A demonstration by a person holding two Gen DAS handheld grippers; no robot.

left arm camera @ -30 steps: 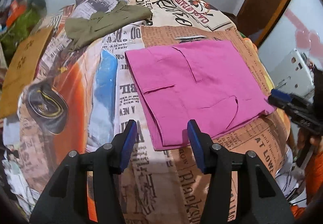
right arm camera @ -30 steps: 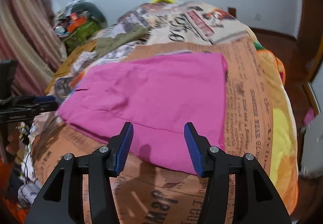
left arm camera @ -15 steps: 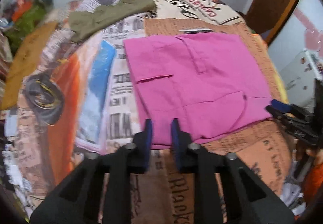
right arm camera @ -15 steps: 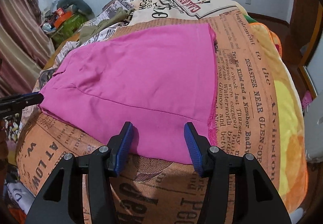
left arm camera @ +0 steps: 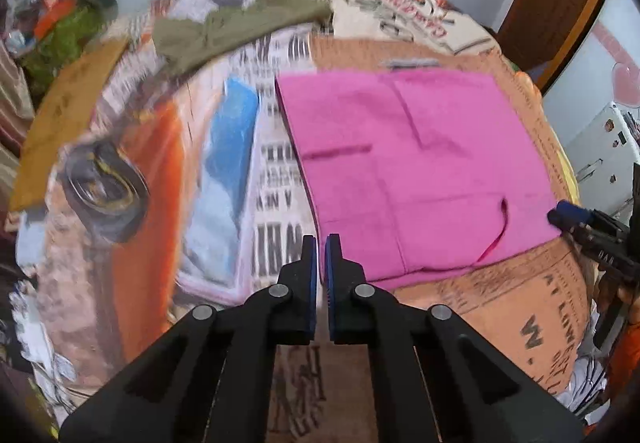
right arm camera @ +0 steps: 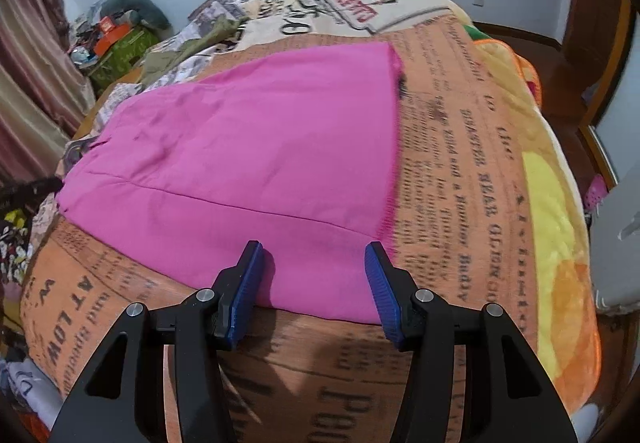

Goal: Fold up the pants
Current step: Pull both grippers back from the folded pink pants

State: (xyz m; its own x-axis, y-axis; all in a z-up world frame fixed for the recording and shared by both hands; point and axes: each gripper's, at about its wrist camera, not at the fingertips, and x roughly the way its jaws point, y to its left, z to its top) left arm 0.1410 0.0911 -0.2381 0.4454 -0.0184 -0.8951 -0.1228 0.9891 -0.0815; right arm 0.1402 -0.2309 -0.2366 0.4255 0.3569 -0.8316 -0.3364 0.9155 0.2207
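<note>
My left gripper (left arm camera: 321, 249) has just pressed together beside the folded pink cotton pants (left arm camera: 420, 171), gripping nothing, while my right gripper (right arm camera: 314, 263) stays spread over their hem.

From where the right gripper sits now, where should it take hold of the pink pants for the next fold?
Probably the near hem of the pink pants, close to the frayed right corner. The cloth lies flat in layers on the printed blanket, its free edge already between the open fingers of the right gripper, so come in low from the near side and pinch all layers.
</note>
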